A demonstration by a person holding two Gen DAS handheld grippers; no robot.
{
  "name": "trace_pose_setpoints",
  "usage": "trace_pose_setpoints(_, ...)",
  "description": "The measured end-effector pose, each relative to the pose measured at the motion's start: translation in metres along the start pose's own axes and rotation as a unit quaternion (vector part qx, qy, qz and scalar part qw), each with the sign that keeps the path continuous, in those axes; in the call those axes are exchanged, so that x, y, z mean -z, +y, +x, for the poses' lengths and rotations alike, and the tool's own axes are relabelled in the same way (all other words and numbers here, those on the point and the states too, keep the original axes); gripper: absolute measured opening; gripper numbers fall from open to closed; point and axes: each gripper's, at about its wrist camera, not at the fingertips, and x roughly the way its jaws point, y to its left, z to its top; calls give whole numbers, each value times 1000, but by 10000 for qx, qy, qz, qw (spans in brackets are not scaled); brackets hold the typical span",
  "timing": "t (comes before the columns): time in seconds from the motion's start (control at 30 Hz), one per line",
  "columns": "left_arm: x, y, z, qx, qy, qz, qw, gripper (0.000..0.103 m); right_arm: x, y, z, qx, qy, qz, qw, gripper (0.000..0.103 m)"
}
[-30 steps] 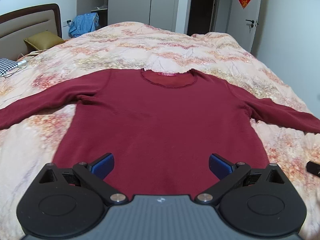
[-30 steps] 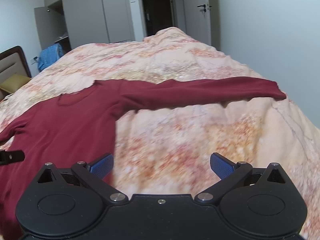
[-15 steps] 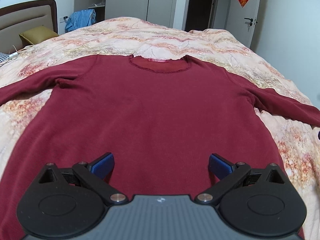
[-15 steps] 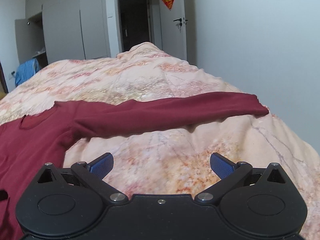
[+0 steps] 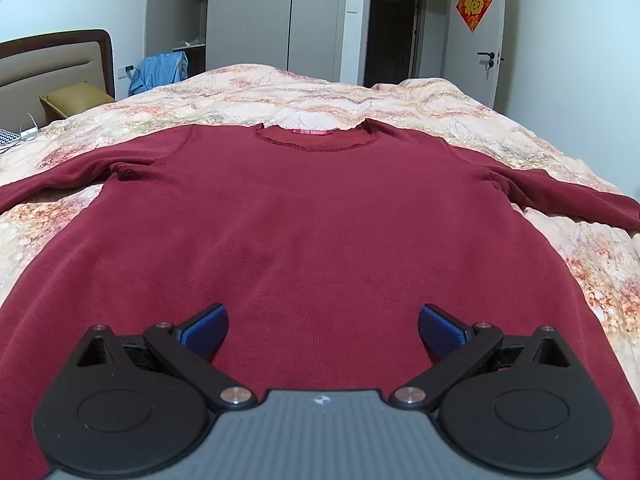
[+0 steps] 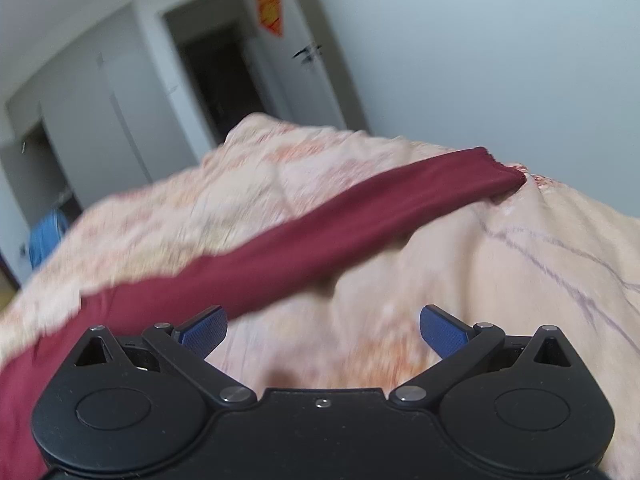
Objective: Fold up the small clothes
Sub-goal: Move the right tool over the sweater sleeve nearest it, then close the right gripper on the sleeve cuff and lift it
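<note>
A dark red long-sleeved top lies flat on the bed, neckline away from me, both sleeves spread sideways. My left gripper is open and empty, low over the lower middle of the top's body. My right gripper is open and empty, tilted, just below the top's right sleeve, which runs up to its cuff at the upper right. The right wrist view is blurred.
The bed has a floral peach quilt. A headboard and yellow pillow are at the far left, blue clothing by the wardrobe. A wall stands close beyond the bed's right side.
My left gripper has moved forward and lower over the top's body. My right gripper has swung right and tilted, closing in on the right sleeve. Both stayed open.
</note>
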Motion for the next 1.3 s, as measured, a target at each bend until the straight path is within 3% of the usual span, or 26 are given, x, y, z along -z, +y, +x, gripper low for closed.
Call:
trace_pose_setpoints(0.17, 1, 2, 0, 21, -32, -15, 10000, 103, -33, -27, 30, 146, -263, 936, 9952, 101)
trace_pose_setpoints(0.37, 3, 2, 0, 39, -61, -29, 10000, 103, -56, -50, 55, 878, -527, 1581, 9821, 72)
trace_pose_setpoints(0.43, 4, 2, -1, 39, -60, -31, 10000, 103, -60, -56, 62, 1148, -534, 1739, 9766, 48)
trace_pose_setpoints(0.6, -2, 0, -1, 13, 75, 37, 10000, 103, -66, -61, 69, 1406, -383, 1694, 9747, 10)
trace_pose_setpoints(0.73, -33, 4, -8, 308, 553, -21, 9980, 103, -79, -41, 60, 1370, -462, 1010, 9843, 6)
trace_pose_setpoints(0.83, -55, 16, -19, 423, 479, -275, 9976, 103, -92, -13, 52, 1252, -613, 346, 9896, 5)
trace_pose_setpoints(0.97, -78, 39, -32, 137, 274, -429, 9986, 103, -108, 40, 45, 1014, -876, -668, 9887, 5)
trace_pose_setpoints(1.13, -94, 80, -39, -182, 188, -897, 9956, 103, -111, 133, 40, 334, -1068, -1842, 9765, 5)
trace_pose_setpoints(1.3, -96, 119, -46, -617, 129, -1254, 9901, 103, -80, 246, 33, -601, -1037, -3022, 9457, 5)
